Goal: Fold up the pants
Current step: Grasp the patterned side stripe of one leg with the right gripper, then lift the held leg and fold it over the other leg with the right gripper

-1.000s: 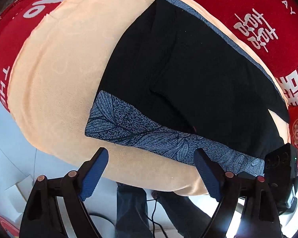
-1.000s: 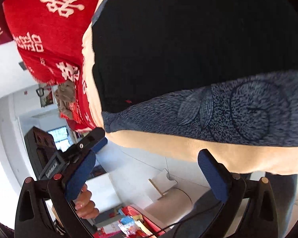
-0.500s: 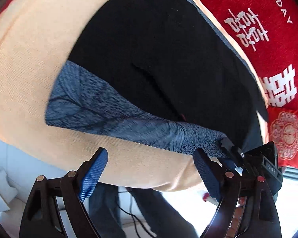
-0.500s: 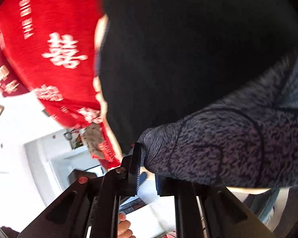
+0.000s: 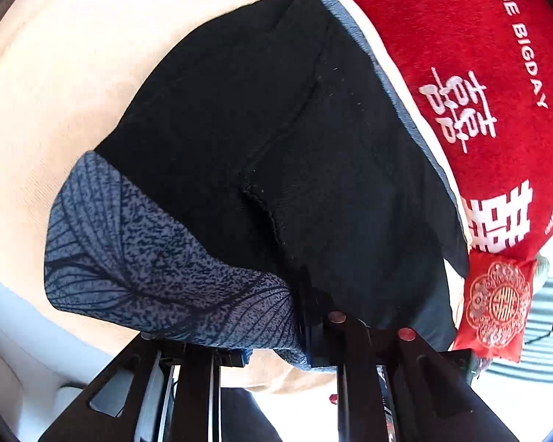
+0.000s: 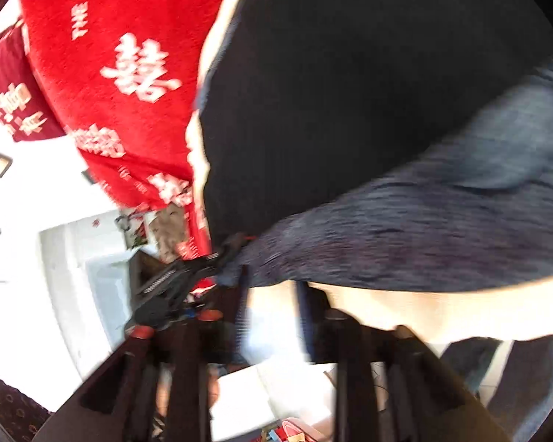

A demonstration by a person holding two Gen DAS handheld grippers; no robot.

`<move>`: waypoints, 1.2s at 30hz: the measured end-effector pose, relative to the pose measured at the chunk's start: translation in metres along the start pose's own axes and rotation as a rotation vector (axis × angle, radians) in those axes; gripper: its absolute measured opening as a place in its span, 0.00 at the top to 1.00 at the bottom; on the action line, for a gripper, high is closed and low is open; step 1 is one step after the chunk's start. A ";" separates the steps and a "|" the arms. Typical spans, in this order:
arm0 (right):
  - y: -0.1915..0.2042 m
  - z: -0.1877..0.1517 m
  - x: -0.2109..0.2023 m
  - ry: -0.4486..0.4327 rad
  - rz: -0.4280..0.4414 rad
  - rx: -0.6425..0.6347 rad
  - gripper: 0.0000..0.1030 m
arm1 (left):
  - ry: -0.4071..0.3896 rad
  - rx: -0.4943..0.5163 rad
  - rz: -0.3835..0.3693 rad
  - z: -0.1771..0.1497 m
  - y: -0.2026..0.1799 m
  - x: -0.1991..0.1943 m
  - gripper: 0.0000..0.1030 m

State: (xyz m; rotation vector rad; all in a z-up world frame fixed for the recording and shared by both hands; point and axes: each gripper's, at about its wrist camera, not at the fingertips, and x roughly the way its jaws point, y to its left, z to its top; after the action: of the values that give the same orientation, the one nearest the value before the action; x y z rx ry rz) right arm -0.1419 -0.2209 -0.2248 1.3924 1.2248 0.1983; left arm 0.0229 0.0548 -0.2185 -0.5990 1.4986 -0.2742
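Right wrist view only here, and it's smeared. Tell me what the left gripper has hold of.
Observer: The left gripper is shut on the bunched end of the patterned band of the pants.
Operator: Give me the rest of that band.
Observer: In the left wrist view it spreads out unfolded to the left of the gripper, over the peach cloth.
Operator: Report what lies past the pants' other side.
Observer: A red embroidered pouch sits by the pants' right edge, below the red blanket.
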 end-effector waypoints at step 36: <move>0.130 0.288 -0.033 0.101 -0.245 -0.240 0.92 | -0.162 0.209 0.116 0.183 -0.145 0.029 0.79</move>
State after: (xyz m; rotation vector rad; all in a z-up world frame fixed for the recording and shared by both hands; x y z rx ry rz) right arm 0.1236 -0.3908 -0.1824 1.0269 1.3948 0.2382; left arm 0.2323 -0.0438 -0.1733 -0.3574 1.3238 -0.2816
